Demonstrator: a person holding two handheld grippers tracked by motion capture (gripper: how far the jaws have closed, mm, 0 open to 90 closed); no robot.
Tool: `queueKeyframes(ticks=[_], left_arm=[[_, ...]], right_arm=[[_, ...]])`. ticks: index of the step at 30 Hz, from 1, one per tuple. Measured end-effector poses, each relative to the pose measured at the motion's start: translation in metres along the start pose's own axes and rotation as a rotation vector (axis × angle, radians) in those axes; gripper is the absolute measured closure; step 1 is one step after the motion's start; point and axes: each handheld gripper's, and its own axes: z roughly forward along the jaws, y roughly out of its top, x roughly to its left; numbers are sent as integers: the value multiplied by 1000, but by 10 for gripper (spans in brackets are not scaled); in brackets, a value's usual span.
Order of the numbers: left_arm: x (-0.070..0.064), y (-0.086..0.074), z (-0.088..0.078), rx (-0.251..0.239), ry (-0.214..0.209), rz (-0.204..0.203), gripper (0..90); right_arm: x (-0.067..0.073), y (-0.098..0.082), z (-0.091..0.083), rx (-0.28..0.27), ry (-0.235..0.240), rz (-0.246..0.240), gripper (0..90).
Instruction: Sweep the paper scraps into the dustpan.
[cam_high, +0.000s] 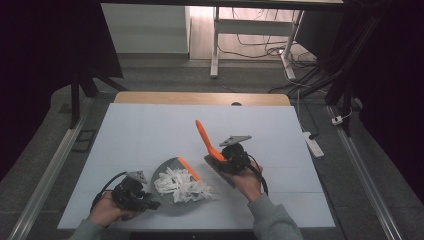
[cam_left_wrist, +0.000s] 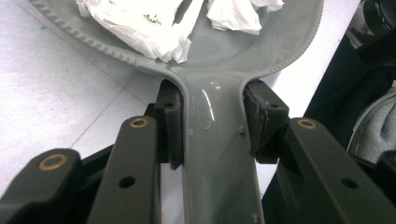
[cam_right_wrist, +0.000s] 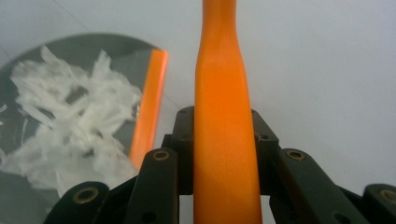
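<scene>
— Grey plastic, lower centre of the frame: what was it?

— A grey dustpan lay on the white surface, loaded with a heap of torn white paper scraps. An orange strip ran along its front lip, at the upper right of the pan.

— Who had hold of it?

— The left gripper, low in the frame's left, in the person's left hand. In the left gripper view its fingers were closed tight against both sides of the dustpan's handle, just below where the handle widens into the pan.

— And the right side?

— The right gripper, just right of the pan, gripped an orange-handled brush. The handle slanted up and to the left across the middle of the frame, while the dark brush head sat low beside the gripper, close to the scraps. In the right gripper view the fingers were pressed on either side of the orange handle, with the dustpan and its paper at the left of that view.

— The surroundings?

— A grey carpeted floor lay beyond the surface, with cables at the top of the frame.
</scene>
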Motion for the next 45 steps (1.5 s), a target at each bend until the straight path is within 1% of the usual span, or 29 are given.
queueKeyframes(ticks=[2,6,10,14,16,22,26,30,33,35,37,40,43,45], left_arm=[[-1,0,0,2,2,0,611],[-2,0,0,0,4,-3,611],[-3,0,0,-1,6,-4,611],[-3,0,0,1,5,-4,611],[-3,0,0,1,6,-4,611],[-3,0,0,1,7,-4,611],[-3,0,0,1,7,-5,611],[-3,0,0,2,8,-5,611],[-3,0,1,3,7,-5,611],[-3,0,1,2,7,-5,611],[-3,0,1,2,6,-4,611],[-2,-1,1,2,3,-5,611],[-2,-1,1,-2,2,-8,611],[-2,-2,1,-3,1,-10,611]], right_arm=[[0,-7,-2,10,-18,11,705],[4,-18,0,34,-29,18,705],[7,-19,5,46,-26,10,705],[14,-18,9,49,-13,0,705],[18,-17,12,51,-2,2,705],[35,-8,22,52,21,-21,705],[50,2,31,48,50,-52,705],[65,13,38,40,62,-77,705],[77,20,43,23,80,-94,705],[84,26,45,-3,98,-114,705],[88,28,43,-20,110,-119,705],[86,30,37,-52,114,-126,705],[76,30,30,-79,110,-108,705],[69,29,26,-98,94,-97,705]])
